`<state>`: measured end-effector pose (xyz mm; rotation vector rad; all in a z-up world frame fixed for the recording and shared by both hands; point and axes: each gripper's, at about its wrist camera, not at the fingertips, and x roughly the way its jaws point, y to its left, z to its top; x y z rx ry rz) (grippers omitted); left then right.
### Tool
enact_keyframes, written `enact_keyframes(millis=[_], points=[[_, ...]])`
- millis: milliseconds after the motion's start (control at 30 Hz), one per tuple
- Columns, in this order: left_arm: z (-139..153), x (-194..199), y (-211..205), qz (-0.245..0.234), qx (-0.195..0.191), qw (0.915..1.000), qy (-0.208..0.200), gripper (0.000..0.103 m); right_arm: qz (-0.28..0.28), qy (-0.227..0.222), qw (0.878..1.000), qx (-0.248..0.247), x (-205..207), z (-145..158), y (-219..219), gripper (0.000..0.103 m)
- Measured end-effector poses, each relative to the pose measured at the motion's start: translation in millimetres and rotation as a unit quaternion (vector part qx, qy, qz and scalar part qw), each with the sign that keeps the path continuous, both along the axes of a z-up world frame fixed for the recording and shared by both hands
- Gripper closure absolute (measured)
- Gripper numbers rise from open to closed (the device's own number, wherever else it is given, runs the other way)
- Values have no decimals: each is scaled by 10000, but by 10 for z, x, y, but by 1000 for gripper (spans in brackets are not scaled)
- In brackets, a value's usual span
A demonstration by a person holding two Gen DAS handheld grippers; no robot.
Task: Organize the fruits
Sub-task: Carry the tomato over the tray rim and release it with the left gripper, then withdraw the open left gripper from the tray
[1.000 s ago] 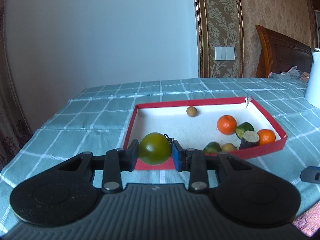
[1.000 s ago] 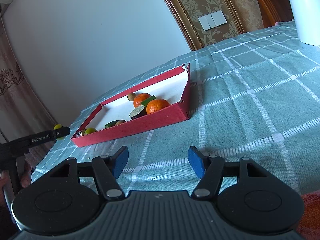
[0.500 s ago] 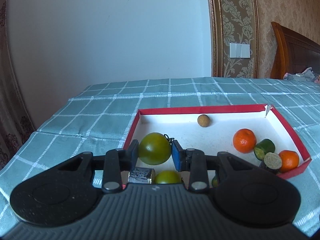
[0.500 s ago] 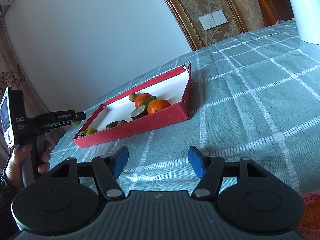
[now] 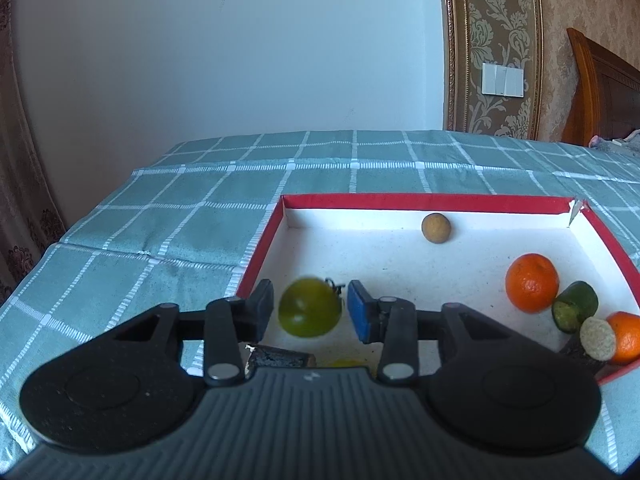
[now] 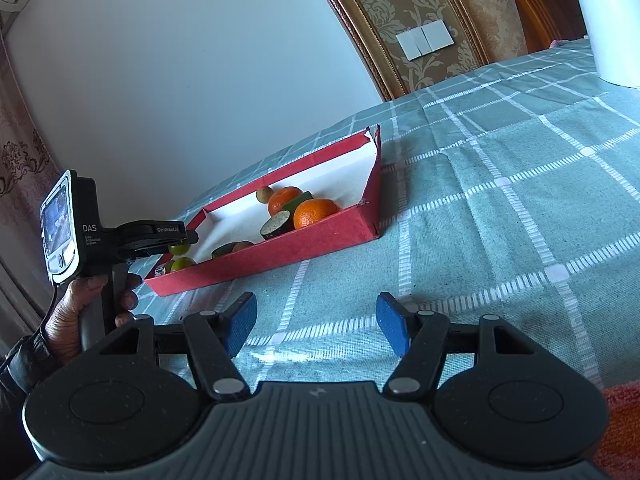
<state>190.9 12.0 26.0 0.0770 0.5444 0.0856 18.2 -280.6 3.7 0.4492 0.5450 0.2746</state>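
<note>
Green fruit [image 5: 309, 307] blurred, loose between the left gripper [image 5: 310, 310] jaws – just opened to drop it over the red tray [image 5: 420, 202] corner. Right gripper [image 6: 316, 322] open, empty, parked over the tablecloth [image 6: 500, 208] – out of the way.

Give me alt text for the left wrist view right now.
The left hand-held gripper, jaws just opened, has a blurred round green fruit loose between its pads above the white-floored, red-walled cardboard tray. Two oranges, cut green pieces and a small brown fruit lie inside.
</note>
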Motion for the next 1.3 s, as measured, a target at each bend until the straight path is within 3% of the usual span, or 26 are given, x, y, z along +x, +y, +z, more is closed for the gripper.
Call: enact_keyframes(millis=[33,167,267,333,467,633,700,867,1300], points=[[-11,2,5,45,22,10000,-13,41,0,0,10000,-1,0,0,1,38],[-12,-26,-22,43,147,9998,-89,22,-2,-2,10000,0,0,1,1,38],[10,-97,-54,55,282,9994,-178,16,-15,0,10000,1,0,-4,-4,38],[46,-184,-55,46,225,9995,-204,15,-16,5,10000,-3,2,-5,-5,37],[131,-437,-70,-8,94,9996,-279,3,-18,16,10000,2,5,-8,-12,37],[224,-865,-194,-177,47,9989,-434,0,-123,182,9992,-328,56,31,80,37],[259,-1028,-253,-250,4,9985,-493,0,-157,250,9985,-456,57,84,163,27],[284,-1293,-365,-425,-187,9982,-382,0,-34,238,9965,-798,48,235,498,25],[214,-1534,-301,-397,-173,9985,-339,0,211,218,9958,-867,97,222,902,25]])
